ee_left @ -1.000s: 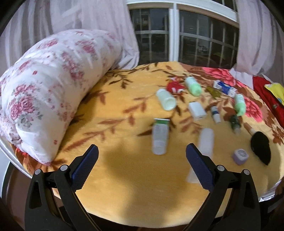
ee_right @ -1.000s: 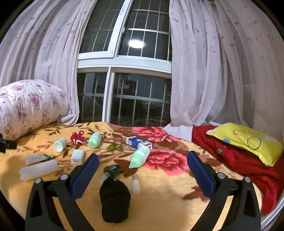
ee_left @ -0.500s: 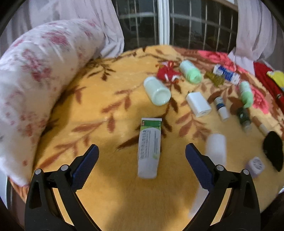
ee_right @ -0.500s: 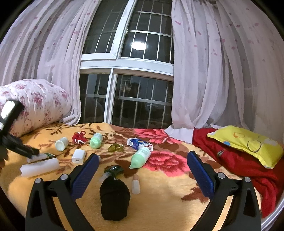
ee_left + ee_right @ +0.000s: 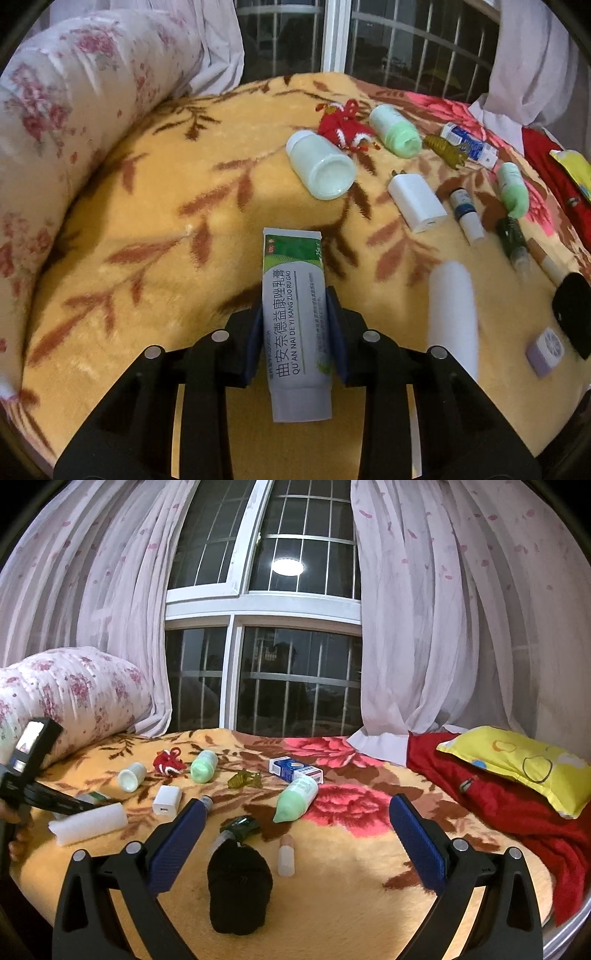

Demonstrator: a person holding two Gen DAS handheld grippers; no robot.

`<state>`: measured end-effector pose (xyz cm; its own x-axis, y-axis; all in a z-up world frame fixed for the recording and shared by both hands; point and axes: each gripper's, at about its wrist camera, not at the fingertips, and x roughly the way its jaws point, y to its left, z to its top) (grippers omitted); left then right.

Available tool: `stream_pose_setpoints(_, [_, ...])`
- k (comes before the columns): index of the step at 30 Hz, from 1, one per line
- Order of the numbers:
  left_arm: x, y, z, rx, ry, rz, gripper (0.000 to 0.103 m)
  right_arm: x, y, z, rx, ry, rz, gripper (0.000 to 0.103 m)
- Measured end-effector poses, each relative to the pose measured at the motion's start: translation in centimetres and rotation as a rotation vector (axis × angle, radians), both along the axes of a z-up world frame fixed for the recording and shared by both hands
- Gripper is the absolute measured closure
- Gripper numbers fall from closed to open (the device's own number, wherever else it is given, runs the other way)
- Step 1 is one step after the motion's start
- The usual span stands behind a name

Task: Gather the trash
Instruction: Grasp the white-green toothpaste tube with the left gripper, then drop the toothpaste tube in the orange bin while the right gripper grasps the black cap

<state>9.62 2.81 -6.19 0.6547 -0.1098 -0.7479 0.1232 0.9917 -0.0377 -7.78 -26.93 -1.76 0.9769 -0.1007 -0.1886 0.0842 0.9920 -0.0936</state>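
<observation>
A white and green ointment tube lies on the yellow flowered blanket. My left gripper is closing its jaws on the tube's lower half, and both blue pads press its sides. In the right wrist view the left gripper reaches in low from the left edge, and only the tube's green end shows. My right gripper hangs open above the blanket's near side with nothing between its fingers. More litter lies around: a white foam roll, a white bottle, a green bottle.
A floral bolster lines the blanket's left side. A white charger, a red knitted toy, a blue and white box and a black cap lie scattered. A yellow pillow on red cloth is at the right.
My left gripper has come down and forward over the ointment tube and its wide-open jaws have closed onto it. The right gripper has kept still.
</observation>
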Motion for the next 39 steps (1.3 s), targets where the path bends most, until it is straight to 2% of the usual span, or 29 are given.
stream_pose_setpoints(4, [-1.5,1.3,1.4,-0.02,-0.032,0.008,0.073,0.5,0.3,-0.4,0.009,0.047,0.034,0.005])
stream_pose_setpoints(7, [-2.8,2.3,2.4,-0.017,-0.06,0.012,0.073,1.7,1.2,-0.8,0.021,0.125,0.094,0.005])
stream_pose_setpoints(9, [-3.6,2.9,2.8,-0.027,-0.067,0.008,0.073,3.4,1.9,-1.7,0.022,0.234,0.108,0.005])
stream_pose_setpoints(12, [-4.5,3.3,3.1,-0.034,-0.072,-0.003,0.073,6.5,2.4,-3.7,0.016,0.421,0.066,0.006])
stream_pose_setpoints(13, [-4.7,3.3,3.1,-0.038,-0.074,-0.006,0.073,7.6,2.3,-4.5,0.033,0.484,0.056,0.009])
stream_pose_setpoints(14, [-4.9,3.3,3.2,-0.044,-0.075,-0.01,0.073,8.3,2.0,-5.0,0.059,0.528,0.053,0.019])
stream_pose_setpoints(15, [-5.1,3.3,3.1,-0.048,-0.077,-0.013,0.073,9.1,1.7,-5.6,0.099,0.575,0.055,0.034])
stream_pose_setpoints(16, [-5.3,3.3,3.1,-0.051,-0.077,-0.017,0.073,9.8,1.3,-6.2,0.157,0.615,0.066,0.041])
stream_pose_setpoints(18, [-5.6,3.3,3.1,-0.058,-0.079,-0.02,0.073,9.9,0.5,-6.4,0.202,0.617,0.045,0.06])
stream_pose_setpoints(23, [-6.5,3.4,3.5,-0.07,-0.096,-0.028,0.073,8.8,0.9,-5.4,0.182,0.583,0.033,0.064])
stream_pose_setpoints(27, [-7.9,3.3,4.5,-0.067,-0.116,-0.054,0.073,7.3,1.6,-3.2,0.166,0.539,0.074,0.064])
stream_pose_setpoints(30, [-9.6,3.0,5.3,-0.055,-0.12,-0.104,0.073,5.1,3.4,-1.0,0.142,0.522,0.184,0.064])
stream_pose_setpoints(33, [-12.2,2.2,5.4,-0.041,-0.085,-0.201,0.073,2.2,6.0,0.3,0.124,0.558,0.348,0.064])
stream_pose_setpoints(36, [-15.0,1.3,3.8,-0.031,0.015,-0.323,0.073,-0.8,8.9,-0.6,0.122,0.67,0.521,0.064])
stream_pose_setpoints(39, [-17.7,0.1,0.3,-0.015,0.183,-0.446,0.073,-2.6,11.1,-3.9,0.14,0.831,0.629,0.064])
